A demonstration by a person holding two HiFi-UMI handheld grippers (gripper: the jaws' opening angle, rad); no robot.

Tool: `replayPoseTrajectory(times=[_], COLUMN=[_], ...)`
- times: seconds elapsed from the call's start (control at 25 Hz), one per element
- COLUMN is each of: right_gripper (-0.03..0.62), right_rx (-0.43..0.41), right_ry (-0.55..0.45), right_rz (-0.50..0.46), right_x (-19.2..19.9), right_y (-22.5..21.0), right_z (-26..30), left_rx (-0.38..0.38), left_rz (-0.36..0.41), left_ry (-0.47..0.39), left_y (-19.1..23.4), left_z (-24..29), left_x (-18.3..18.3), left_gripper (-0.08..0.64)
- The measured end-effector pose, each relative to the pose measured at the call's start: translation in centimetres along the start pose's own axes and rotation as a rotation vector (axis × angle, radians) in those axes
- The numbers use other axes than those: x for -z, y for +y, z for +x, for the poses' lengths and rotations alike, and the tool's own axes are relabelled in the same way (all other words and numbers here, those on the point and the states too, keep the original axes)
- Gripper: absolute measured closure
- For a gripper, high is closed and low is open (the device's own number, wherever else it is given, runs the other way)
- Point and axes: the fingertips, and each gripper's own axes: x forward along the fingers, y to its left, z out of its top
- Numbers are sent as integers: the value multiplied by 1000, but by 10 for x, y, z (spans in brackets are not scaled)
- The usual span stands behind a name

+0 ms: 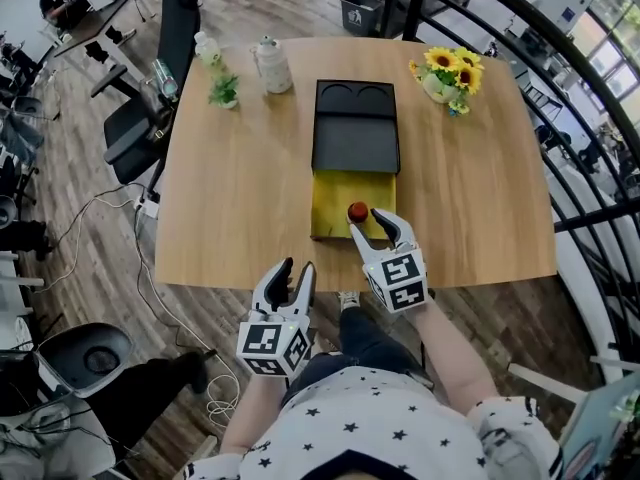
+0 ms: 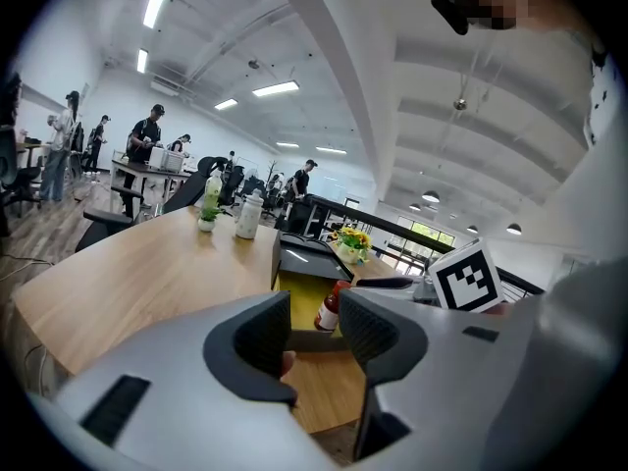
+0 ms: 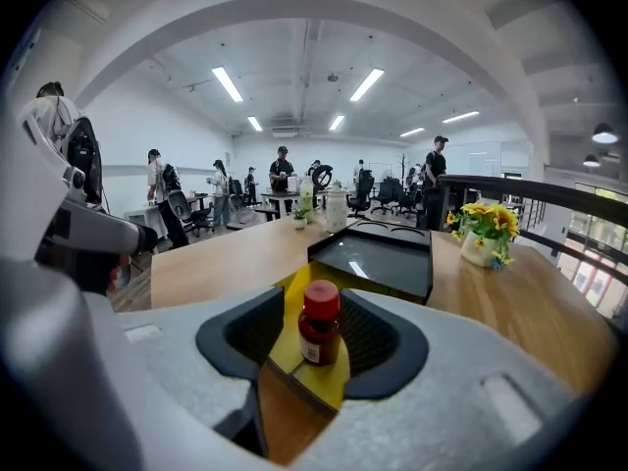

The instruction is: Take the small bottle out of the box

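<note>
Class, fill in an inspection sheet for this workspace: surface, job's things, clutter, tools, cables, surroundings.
Surface: wooden table.
Job's things: yellow box open, black cover at its far end; small bottle, red cap, upright inside near the front edge.
Clutter: white jug, potted plant, pale bottle, sunflower vase, all along the far edge.
Tools: right tool open, jaws either side of the small bottle, not clamped; left tool open, empty, off the table's near edge.
Cables: loose cables on the floor at the person's left.
Surroundings: office chair, black railing, people at desks.
</note>
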Motion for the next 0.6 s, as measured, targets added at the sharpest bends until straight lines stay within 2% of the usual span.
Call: replayPoseTrajectory(times=[0.44,0.6], right_gripper=[434,446], right_rx=[-26,-10], right_ry=[44,42], right_rz=[8,-25], right_x=[6,6], right_y=[-6,-10], right_z=[30,34], left_rx=[0,2], left_rz=[-8,-10], left_ry=[26,30], left_y=[2,0], left_z=[18,19], left_x=[2,3], left_gripper=[414,414])
